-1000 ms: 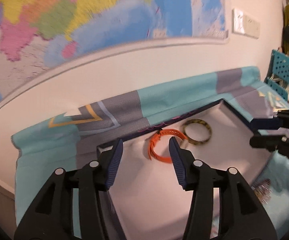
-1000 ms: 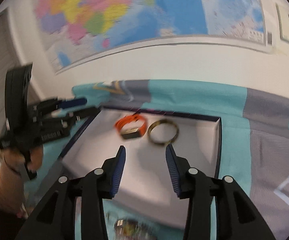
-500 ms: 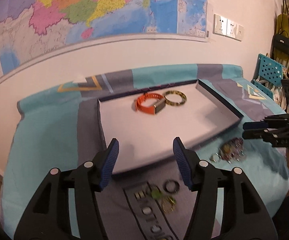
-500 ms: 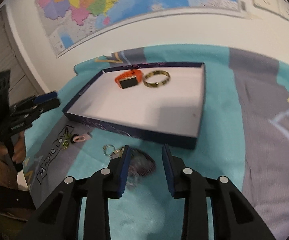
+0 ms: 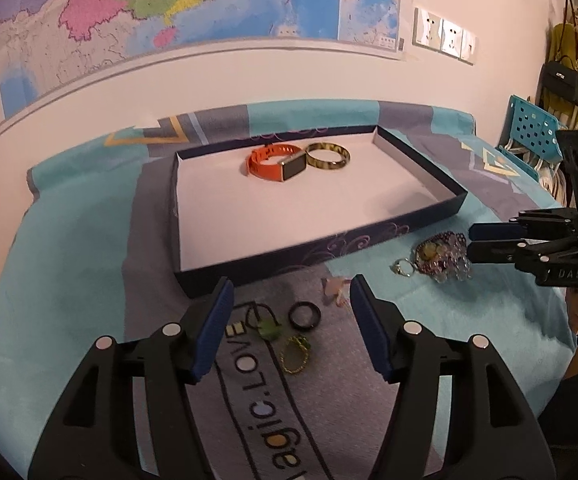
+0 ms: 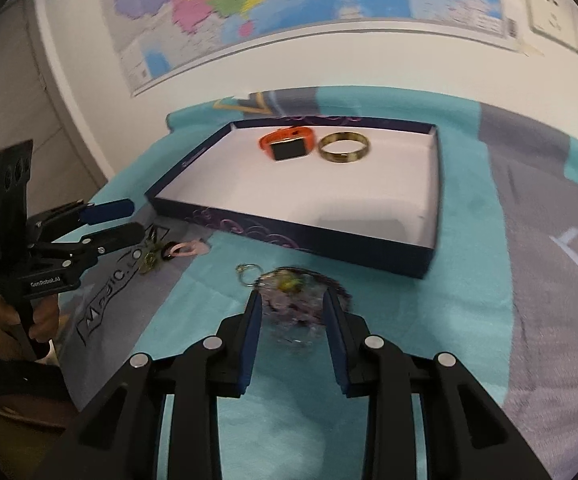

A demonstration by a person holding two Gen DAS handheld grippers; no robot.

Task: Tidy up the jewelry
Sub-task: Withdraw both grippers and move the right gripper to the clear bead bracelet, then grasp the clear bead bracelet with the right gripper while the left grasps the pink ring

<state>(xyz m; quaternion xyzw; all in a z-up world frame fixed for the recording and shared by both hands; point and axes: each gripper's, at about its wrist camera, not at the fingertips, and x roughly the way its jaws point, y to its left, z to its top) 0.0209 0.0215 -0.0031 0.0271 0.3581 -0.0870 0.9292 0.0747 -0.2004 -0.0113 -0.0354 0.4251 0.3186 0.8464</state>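
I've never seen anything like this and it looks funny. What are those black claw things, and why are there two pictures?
The claws are grabbing tools that a person holds, one in each hand. Each tool carries a camera looking along its two fingers, so there are two pictures. One picture comes from the left gripper, the other from the right gripper. Each picture also shows the other tool from the side.

On the blue cloth sits a flat box. Inside it lie an orange watch and a bangle. In front of the box, on the cloth, are small rings and a sparkly keychain.

Both grippers are open and hold nothing. The right one has its fingers on either side of the keychain, probably to pick it up.
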